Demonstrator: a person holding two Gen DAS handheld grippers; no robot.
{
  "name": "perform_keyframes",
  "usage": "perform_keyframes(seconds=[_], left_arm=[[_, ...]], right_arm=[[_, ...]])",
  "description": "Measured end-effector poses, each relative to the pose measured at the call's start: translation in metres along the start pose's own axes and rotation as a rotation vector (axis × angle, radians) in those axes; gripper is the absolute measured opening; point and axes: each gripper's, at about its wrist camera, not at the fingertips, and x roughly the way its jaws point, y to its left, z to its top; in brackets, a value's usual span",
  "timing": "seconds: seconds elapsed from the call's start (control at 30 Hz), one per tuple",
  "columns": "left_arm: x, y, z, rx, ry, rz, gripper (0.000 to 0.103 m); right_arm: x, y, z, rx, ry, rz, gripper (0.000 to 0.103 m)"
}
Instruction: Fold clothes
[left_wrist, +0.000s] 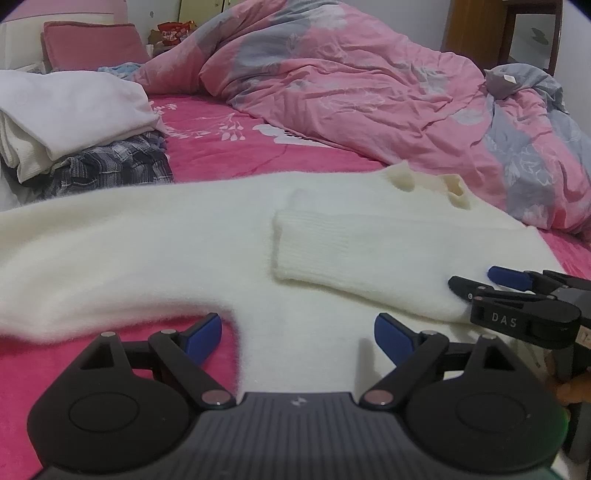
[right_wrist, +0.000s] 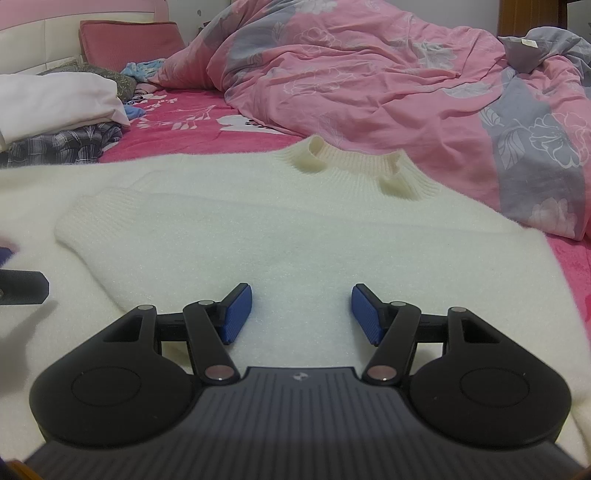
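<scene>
A white fuzzy sweater (left_wrist: 184, 243) lies flat on the pink bed, its ribbed collar (right_wrist: 354, 162) at the far side. One sleeve is folded across the body, with its cuff (left_wrist: 295, 243) near the middle. The other sleeve (left_wrist: 55, 266) stretches out to the left. My left gripper (left_wrist: 297, 338) hovers open over the sweater's near edge, beside the armpit of the outstretched sleeve, with nothing between its blue pads. My right gripper (right_wrist: 301, 314) stands open above the folded sleeve's shoulder end. The left wrist view shows the right gripper (left_wrist: 476, 280) resting on that sleeve.
A crumpled pink and grey floral duvet (left_wrist: 351, 85) fills the far side of the bed. At the left, folded white clothes (left_wrist: 74, 107) sit on a plaid garment (left_wrist: 110, 162). A pink pillow (left_wrist: 92, 44) leans at the headboard. Wooden furniture (left_wrist: 476, 26) stands at the back right.
</scene>
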Motion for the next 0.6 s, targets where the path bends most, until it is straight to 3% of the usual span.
perform_keyframes(seconds=[0.6], left_arm=[[0.0037, 0.0029, 0.0005, -0.021, 0.017, 0.003, 0.091]], right_arm=[[0.0001, -0.0008, -0.0004, -0.002, -0.001, 0.002, 0.060]])
